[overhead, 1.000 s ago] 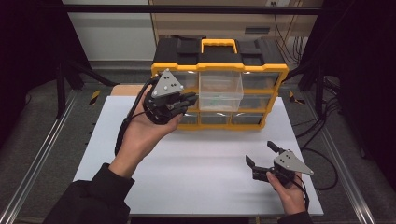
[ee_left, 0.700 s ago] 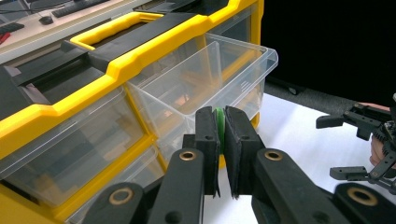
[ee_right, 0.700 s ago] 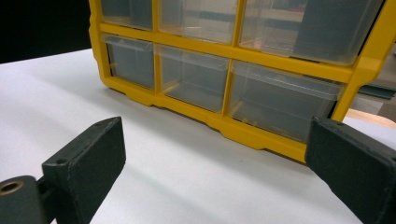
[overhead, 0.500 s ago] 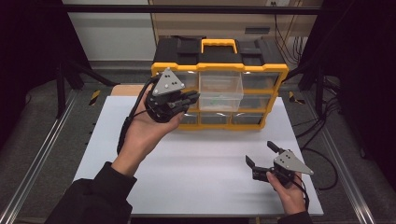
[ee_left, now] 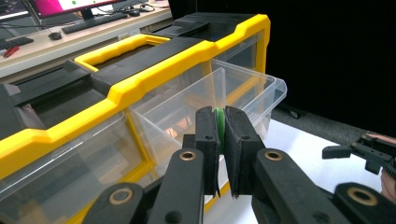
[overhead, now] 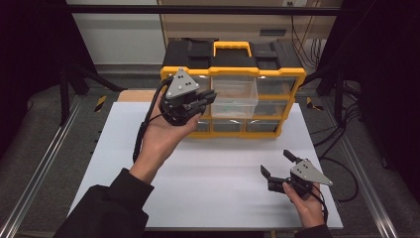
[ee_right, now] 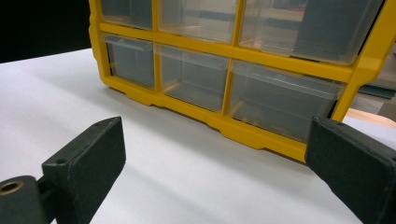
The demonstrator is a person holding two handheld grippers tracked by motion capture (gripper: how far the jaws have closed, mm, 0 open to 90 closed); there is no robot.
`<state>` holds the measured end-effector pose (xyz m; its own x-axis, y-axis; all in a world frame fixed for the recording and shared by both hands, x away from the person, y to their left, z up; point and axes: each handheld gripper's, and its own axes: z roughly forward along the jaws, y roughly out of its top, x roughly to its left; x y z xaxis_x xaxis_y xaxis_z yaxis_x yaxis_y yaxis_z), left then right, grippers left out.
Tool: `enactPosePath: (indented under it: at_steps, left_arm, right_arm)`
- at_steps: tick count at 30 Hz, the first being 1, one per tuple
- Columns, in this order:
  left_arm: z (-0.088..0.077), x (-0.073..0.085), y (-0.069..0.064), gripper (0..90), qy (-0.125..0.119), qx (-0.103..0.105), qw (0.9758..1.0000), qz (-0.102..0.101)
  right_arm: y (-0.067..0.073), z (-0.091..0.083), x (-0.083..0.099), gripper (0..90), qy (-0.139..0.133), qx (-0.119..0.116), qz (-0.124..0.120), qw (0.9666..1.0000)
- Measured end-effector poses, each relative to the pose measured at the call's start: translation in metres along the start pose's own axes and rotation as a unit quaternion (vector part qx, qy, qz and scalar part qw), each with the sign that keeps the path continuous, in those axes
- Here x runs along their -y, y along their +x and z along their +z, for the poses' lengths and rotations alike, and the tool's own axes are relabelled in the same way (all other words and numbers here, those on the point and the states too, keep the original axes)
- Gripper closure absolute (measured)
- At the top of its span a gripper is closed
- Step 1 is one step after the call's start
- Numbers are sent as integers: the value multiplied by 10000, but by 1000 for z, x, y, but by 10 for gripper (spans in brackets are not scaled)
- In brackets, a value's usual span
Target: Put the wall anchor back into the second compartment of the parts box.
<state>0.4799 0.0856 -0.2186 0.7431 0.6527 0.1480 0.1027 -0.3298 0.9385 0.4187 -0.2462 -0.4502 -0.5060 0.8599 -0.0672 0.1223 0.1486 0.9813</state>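
Part (ee_left: 218,125), small and green, sits pinched between the pads of the left tool (overhead: 208,96), whose jaws are nearly together on it. In the left gripper view it is at centre frame, just in front of the near wall of the clear drawer (overhead: 233,91), which is pulled out of the top row of the yellow box (overhead: 297,74). It is not yet over the opening.

Across the last second almost nothing has changed. In the high view the left tool holds the same spot at the drawer's left corner, its grip is unchanged, and the drawer is out as far as before. The part looks poised for dropping in, with a short carry over the rim left to make.

At lower right, the right tool (overhead: 276,162) rests wide open and empty on the white tabletop (overhead: 223,163), well apart from the box and unmoved.
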Motion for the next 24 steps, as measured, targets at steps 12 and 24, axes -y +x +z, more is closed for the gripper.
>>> enactPosePath:
  at_steps: [12,24]
  left_arm:
    - [12,-2,2,837,-180,-58,9998,-84]
    - [22,-6,2,837,-261,-157,9995,-90]
  right_arm:
    - [0,0,0,55,6,-9,1,10000]
    - [-1,0,0,55,-3,-9,34,10000]
